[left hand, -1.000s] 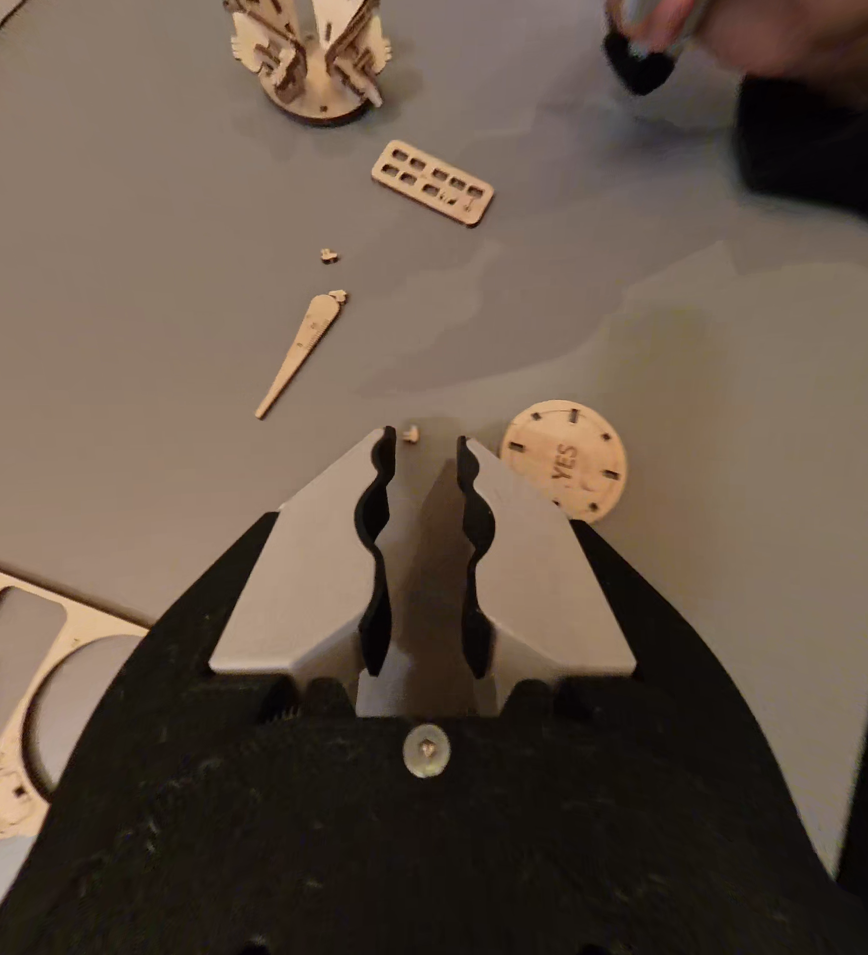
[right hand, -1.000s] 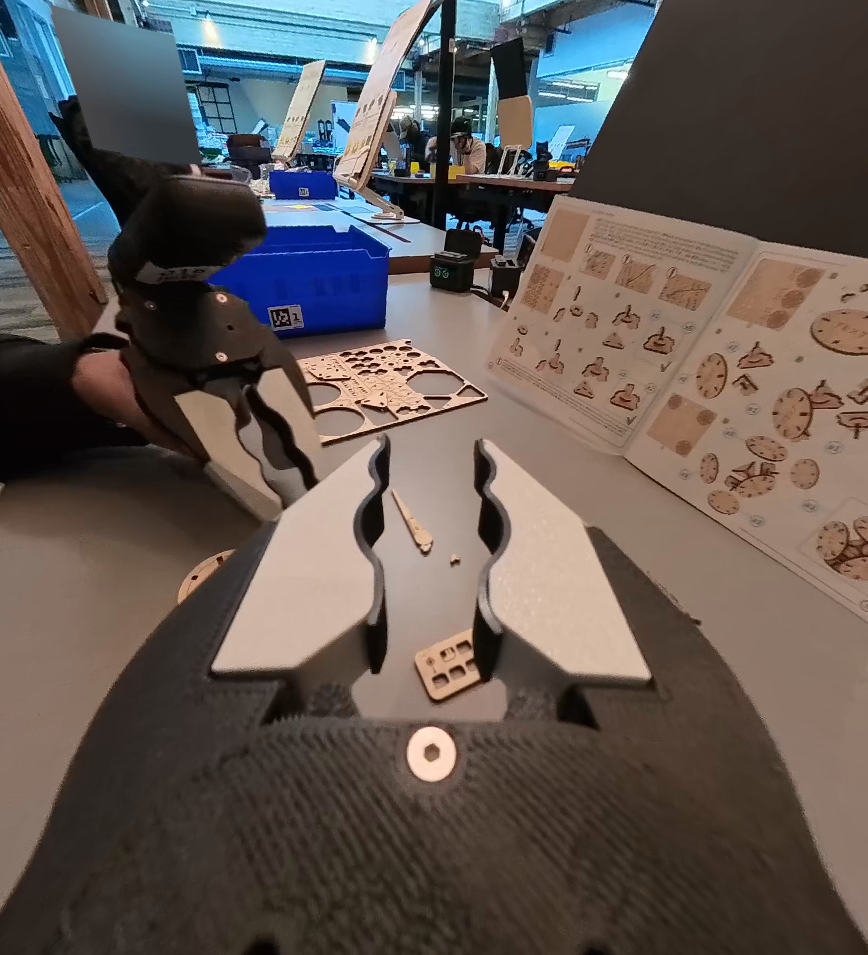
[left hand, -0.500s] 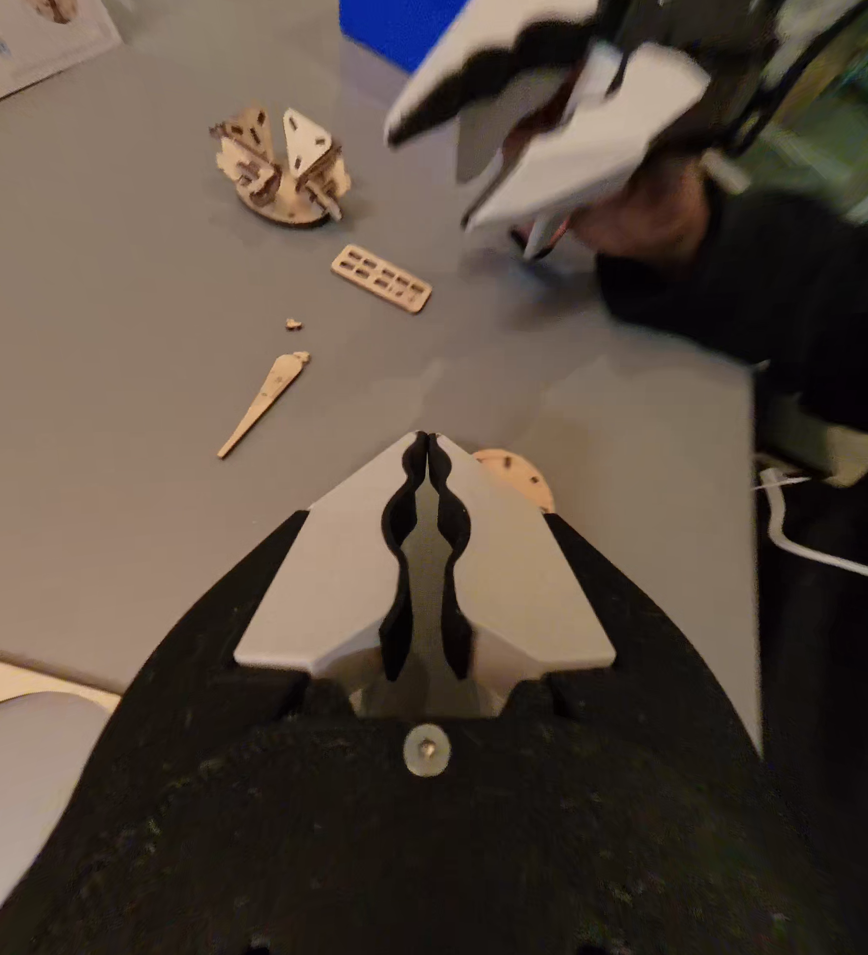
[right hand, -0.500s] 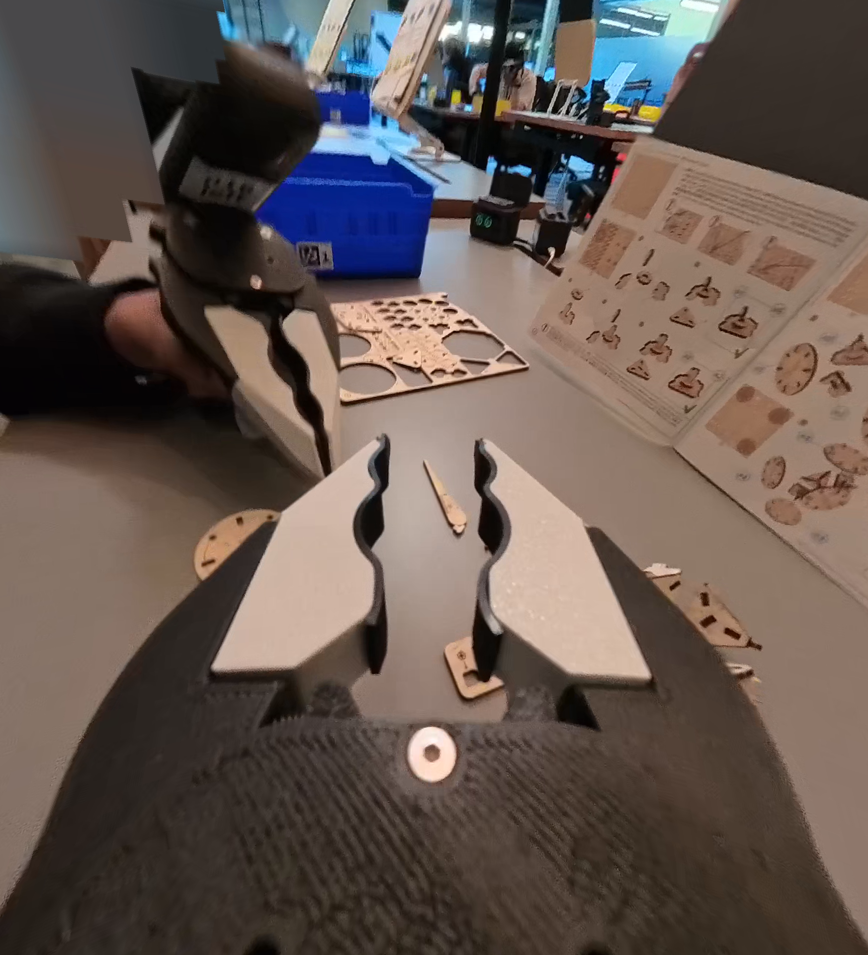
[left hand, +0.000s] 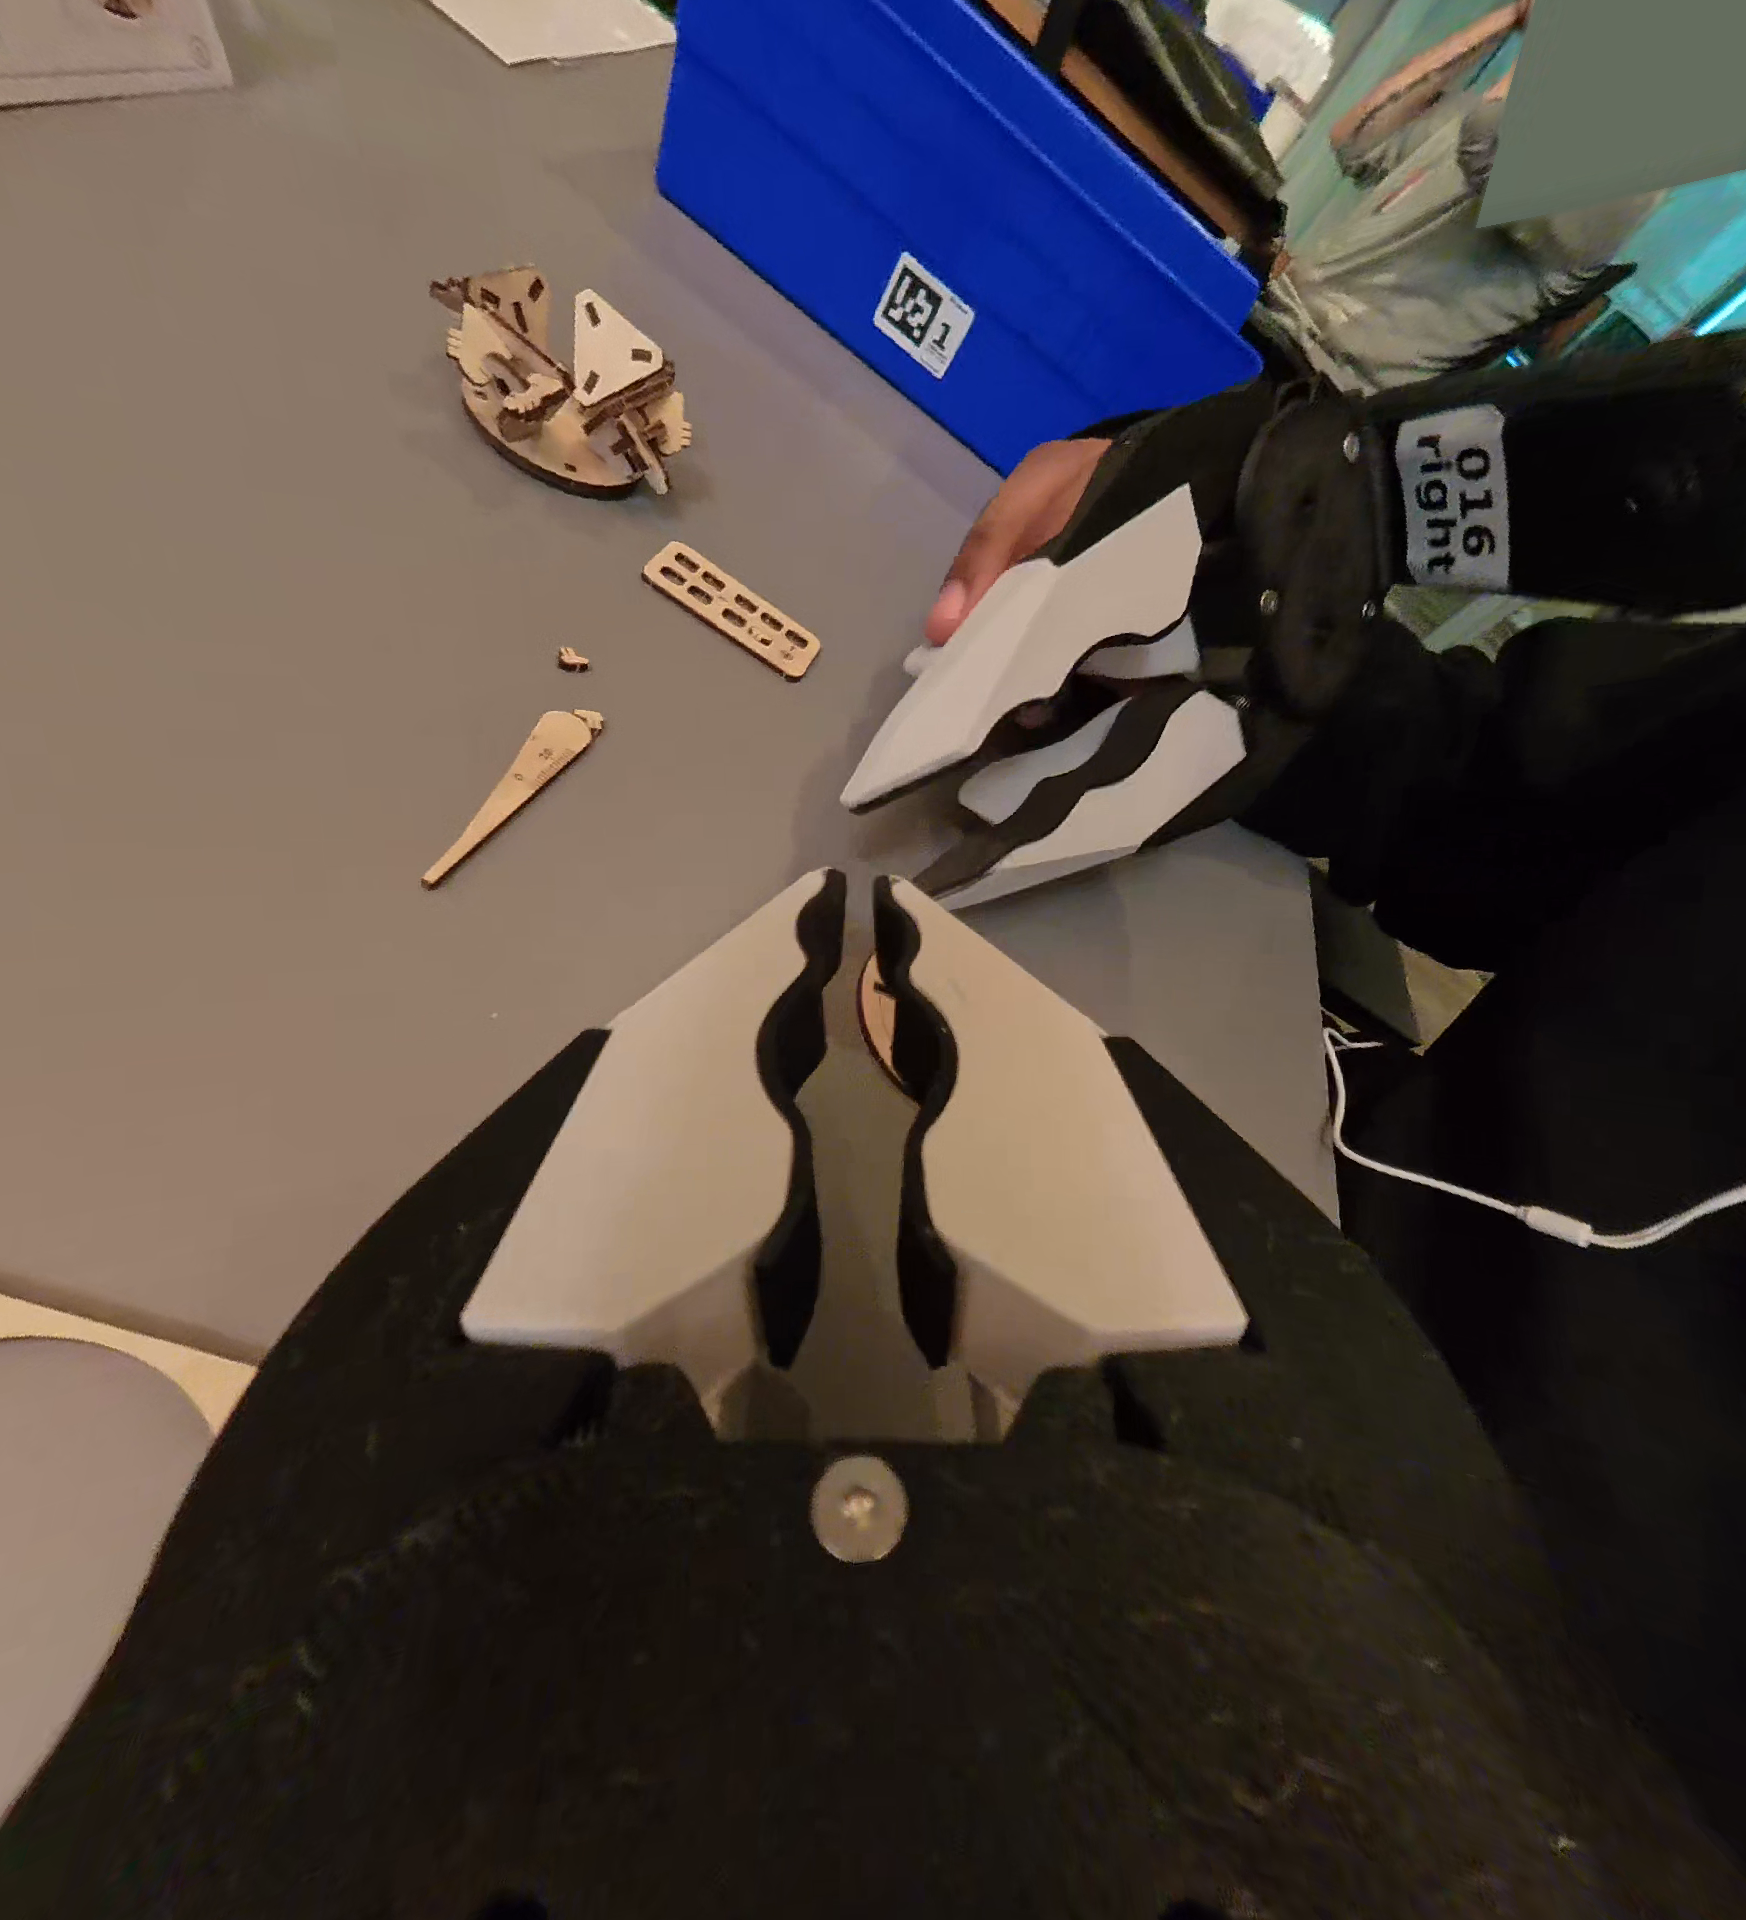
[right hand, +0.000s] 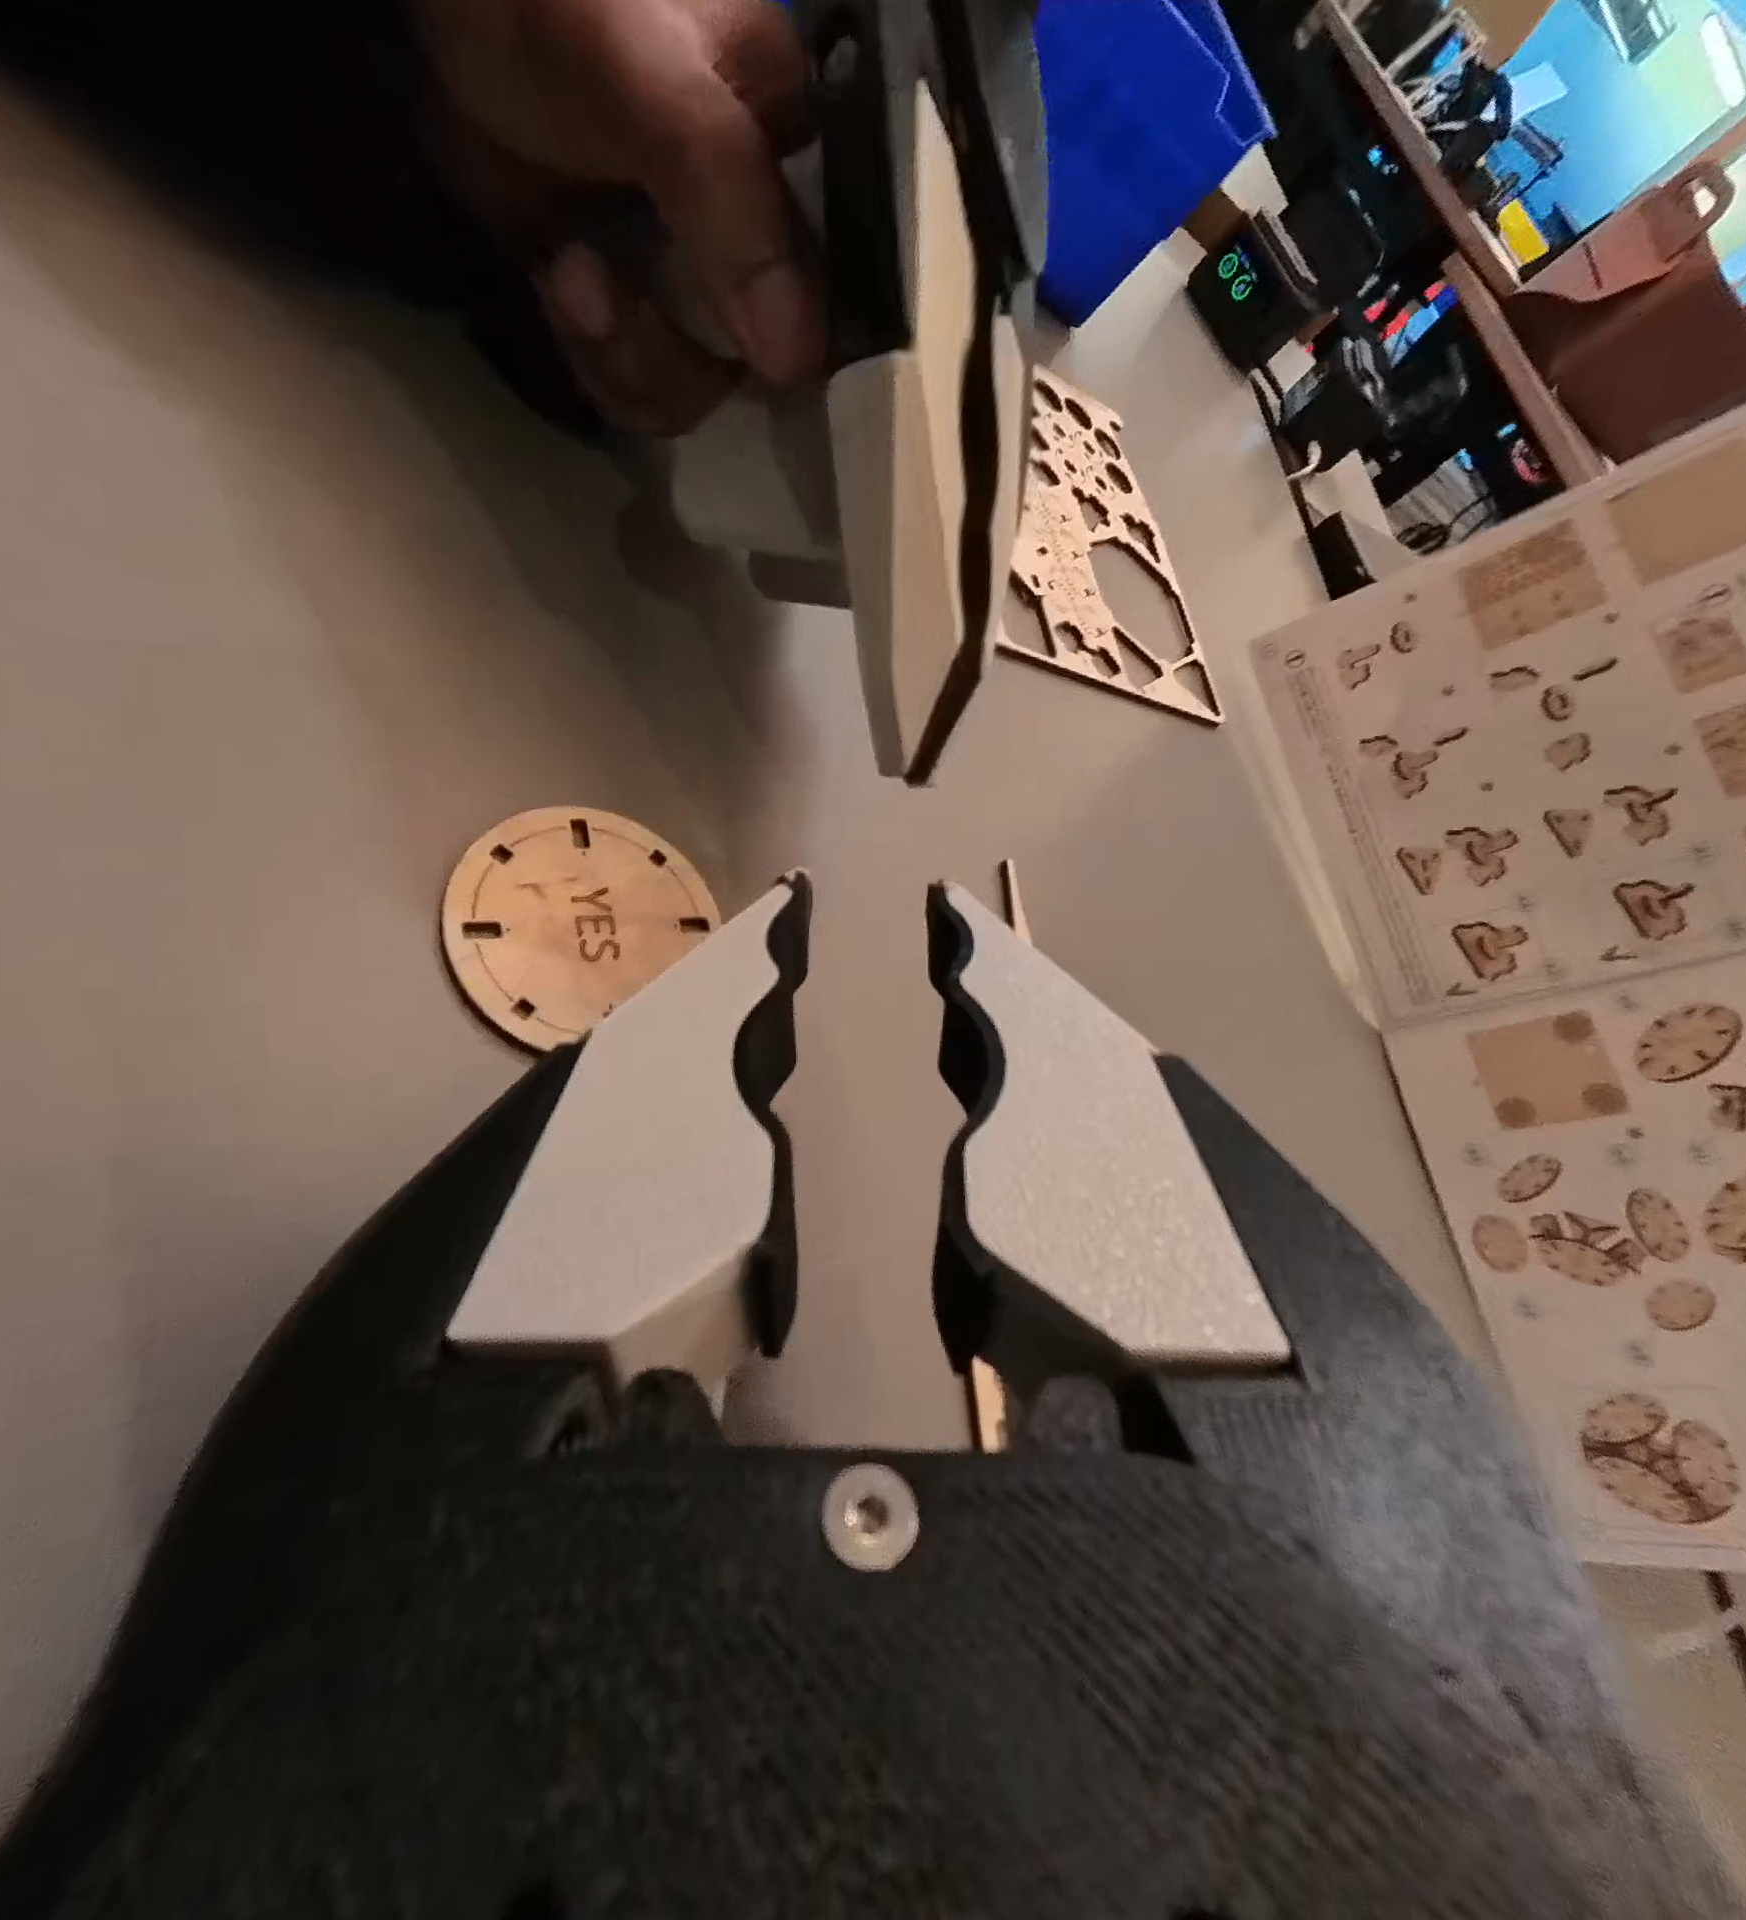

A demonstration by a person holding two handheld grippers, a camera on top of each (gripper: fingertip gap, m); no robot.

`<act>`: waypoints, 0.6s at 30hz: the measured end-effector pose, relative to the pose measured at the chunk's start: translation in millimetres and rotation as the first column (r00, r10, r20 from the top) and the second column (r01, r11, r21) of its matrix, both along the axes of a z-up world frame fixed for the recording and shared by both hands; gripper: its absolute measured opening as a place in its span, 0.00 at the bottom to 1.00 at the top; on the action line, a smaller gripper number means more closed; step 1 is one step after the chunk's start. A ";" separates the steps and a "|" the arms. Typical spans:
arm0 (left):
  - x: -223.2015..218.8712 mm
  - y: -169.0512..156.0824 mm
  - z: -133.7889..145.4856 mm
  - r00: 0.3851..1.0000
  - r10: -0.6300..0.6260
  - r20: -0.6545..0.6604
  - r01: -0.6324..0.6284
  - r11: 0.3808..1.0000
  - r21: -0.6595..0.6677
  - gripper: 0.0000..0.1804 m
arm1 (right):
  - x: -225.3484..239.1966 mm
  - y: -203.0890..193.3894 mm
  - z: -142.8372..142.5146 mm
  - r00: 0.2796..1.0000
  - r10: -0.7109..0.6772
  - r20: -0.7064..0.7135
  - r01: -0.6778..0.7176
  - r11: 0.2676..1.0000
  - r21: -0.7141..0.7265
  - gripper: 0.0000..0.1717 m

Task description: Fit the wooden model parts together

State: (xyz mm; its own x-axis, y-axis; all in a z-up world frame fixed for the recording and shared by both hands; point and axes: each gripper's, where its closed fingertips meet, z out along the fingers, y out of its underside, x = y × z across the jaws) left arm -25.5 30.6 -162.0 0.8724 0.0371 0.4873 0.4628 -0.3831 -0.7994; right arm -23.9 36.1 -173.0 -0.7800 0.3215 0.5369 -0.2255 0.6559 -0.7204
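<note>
My left gripper [left hand: 858, 883] hovers over the grey table [left hand: 225, 727], its jaws only a narrow slit apart with nothing between the pads. A round wooden disc [left hand: 884, 1013] with slots lies under it, seen through the fingers; it also shows in the right wrist view [right hand: 578, 925]. My right gripper [right hand: 869, 894] is rolled on its side, open and empty, just right of the disc. Its tips [left hand: 895, 844] nearly meet the left gripper's tips. The left gripper [right hand: 910, 769] hangs edge-on just beyond it. A thin wooden pointer [left hand: 516, 795] lies to the left.
A slotted wooden strip [left hand: 732, 623], a tiny wooden bit [left hand: 572, 658] and a part-built wooden model [left hand: 562, 390] lie farther out. A blue bin [left hand: 910, 187] stands behind. A cut-out wooden sheet [right hand: 1097, 561] and an open instruction sheet [right hand: 1575, 935] lie to the right. Both grippers' tips are close together, under 4 cm apart. From the right gripper's tips to the thin wooden pointer [left hand: 516, 795] is close to 7 cm.
My left jaws closed from well apart to touching, then parted a slit. My right gripper rolled onto its side, swung in to the left gripper's tips, and its jaws narrowed.
</note>
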 end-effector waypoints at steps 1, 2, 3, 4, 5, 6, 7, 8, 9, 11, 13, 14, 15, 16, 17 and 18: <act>-2.0 -0.5 -2.7 1.000 0.013 0.006 -0.013 1.000 -0.017 0.02 | -0.5 1.2 1.9 1.000 -0.002 0.024 0.002 1.000 -0.031 0.12; -5.3 -1.9 -6.0 0.999 0.033 0.011 -0.032 0.999 -0.039 0.04 | -1.5 2.8 4.2 0.999 -0.005 0.048 0.008 0.998 -0.064 0.12; -7.6 -3.3 -7.8 0.999 0.047 0.012 -0.046 0.998 -0.051 0.07 | -3.3 5.0 6.2 0.997 -0.011 0.073 0.018 0.995 -0.094 0.12; -9.1 -4.6 -9.2 0.998 0.055 0.010 -0.054 0.997 -0.061 0.08 | -5.2 7.7 7.7 0.995 -0.019 0.099 0.031 0.992 -0.119 0.12; -10.0 -5.7 -11.6 0.998 0.060 0.003 -0.059 0.995 -0.078 0.09 | -6.9 10.4 8.2 0.992 -0.025 0.124 0.042 0.989 -0.140 0.12; -9.4 -6.0 -14.1 0.998 0.057 -0.010 -0.057 0.994 -0.097 0.09 | -8.3 13.0 8.0 0.989 -0.029 0.148 0.052 0.986 -0.156 0.12; -7.6 -5.2 -16.4 0.999 0.047 -0.023 -0.049 0.992 -0.114 0.09 | -9.6 15.3 7.4 0.985 -0.034 0.170 0.062 0.984 -0.165 0.12; -5.9 -4.3 -19.7 0.998 0.038 -0.040 -0.043 0.989 -0.139 0.09 | -10.2 17.3 6.3 0.981 -0.039 0.192 0.072 0.984 -0.165 0.12; -4.3 -3.3 -23.8 0.998 0.028 -0.061 -0.038 0.985 -0.170 0.09 | -10.0 18.4 4.3 0.976 -0.039 0.214 0.075 0.984 -0.161 0.10; -1.3 -1.7 -32.0 0.995 0.007 -0.104 -0.031 0.973 -0.230 0.09 | -9.0 18.3 1.0 0.970 -0.036 0.239 0.073 0.986 -0.149 0.08; -0.3 -1.2 -37.2 0.990 -0.003 -0.140 -0.035 0.962 -0.269 0.12 | -7.4 16.9 -1.9 0.971 -0.031 0.236 0.063 0.990 -0.128 0.06; -0.5 -1.1 -38.4 0.988 -0.003 -0.152 -0.040 0.960 -0.279 0.15 | -6.7 16.3 -3.5 0.972 -0.030 0.231 0.058 0.992 -0.115 0.06; -0.6 -1.1 -38.7 0.987 -0.003 -0.159 -0.043 0.958 -0.282 0.16 | -6.3 15.6 -5.0 0.974 -0.031 0.226 0.056 0.993 -0.103 0.05; -0.4 -1.1 -39.0 0.987 -0.005 -0.163 -0.042 0.958 -0.284 0.15 | -6.3 15.4 -6.4 0.975 -0.035 0.220 0.056 0.994 -0.091 0.04; 0.1 -1.0 -39.5 0.986 -0.009 -0.165 -0.040 0.957 -0.288 0.14 | -6.4 15.3 -7.5 0.976 -0.039 0.216 0.058 0.995 -0.082 0.03; 0.4 -1.0 -40.3 0.986 -0.013 -0.166 -0.037 0.955 -0.293 0.12 | -6.7 15.3 -8.3 0.976 -0.042 0.215 0.060 0.995 -0.076 0.02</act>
State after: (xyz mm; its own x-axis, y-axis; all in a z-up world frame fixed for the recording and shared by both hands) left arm -25.0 29.6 -202.4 0.9381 0.1682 0.3029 0.3407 -0.6076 -0.7175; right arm -30.6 51.4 -181.3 -0.8549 0.3995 0.3311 -0.0294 0.5998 -0.7996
